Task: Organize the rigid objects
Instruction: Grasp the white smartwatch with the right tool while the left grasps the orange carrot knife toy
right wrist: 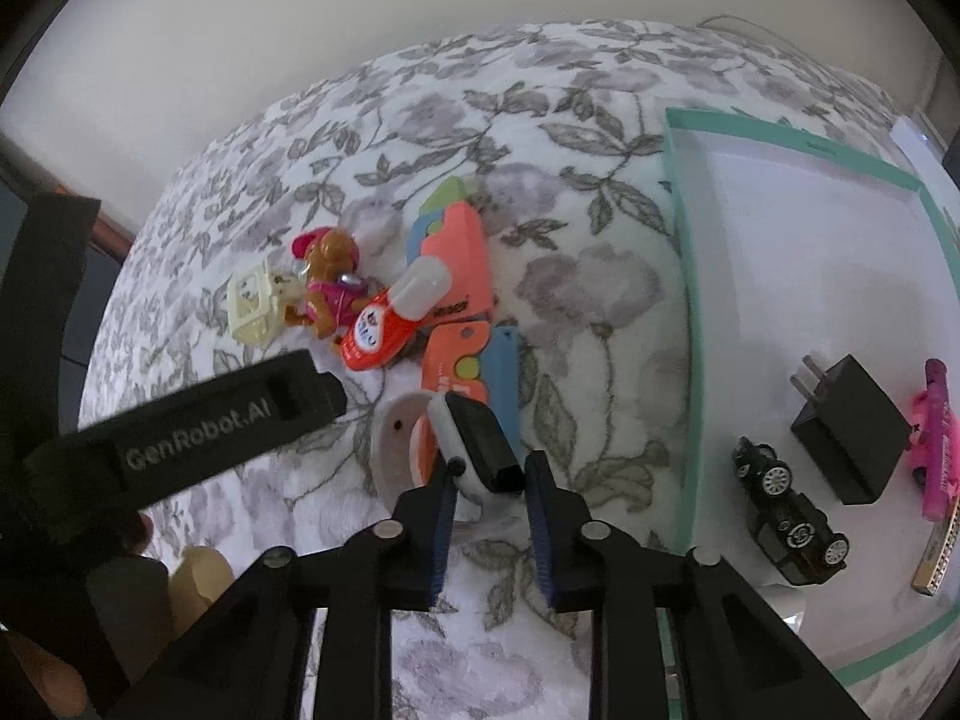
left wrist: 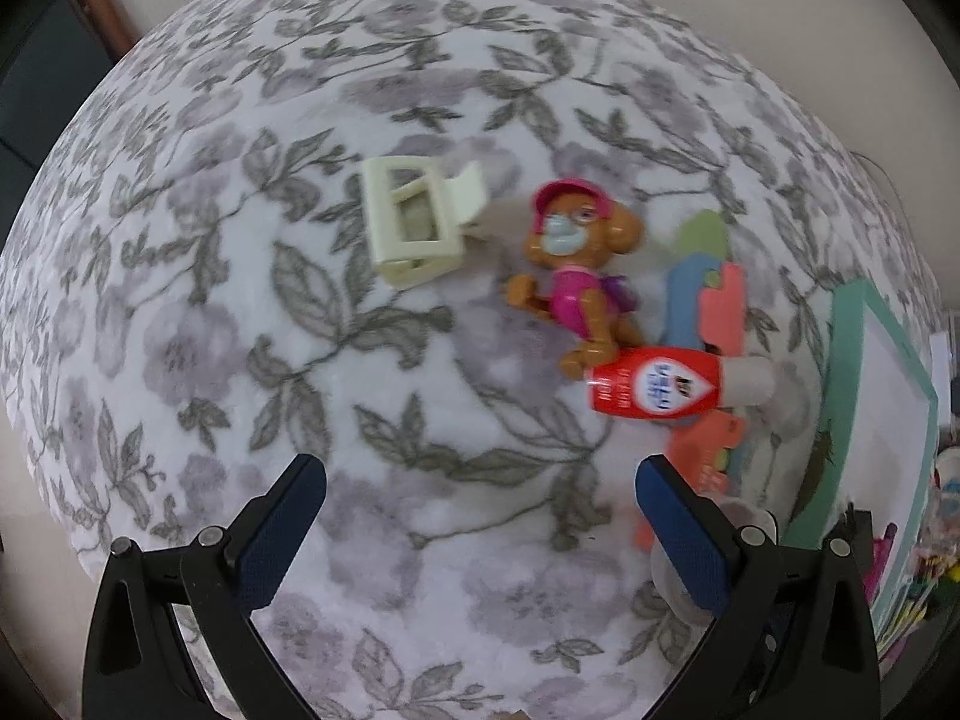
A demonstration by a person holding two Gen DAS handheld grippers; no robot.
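On the floral bedspread, beside the teal-rimmed tray, the right gripper straddles the smartwatch, jaws part-spread, while the left gripper hangs wide open; squeeze squarely before lifting.

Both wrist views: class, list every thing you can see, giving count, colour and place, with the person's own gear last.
clip: 1, cream, on blanket, left of dog
toy dog: 1, brown and pink, mid-blanket
bottle: 1, red, lying beside dog
foam pieces: several, coral, blue, green, under bottle
watch: 1, black and white, between right gripper's fingers
tray: 1, teal-rimmed, right side
toy car: 1, black, in tray
charger: 1, black, in tray
pink toy: 1, in tray
left gripper: open, empty
right gripper: around watch
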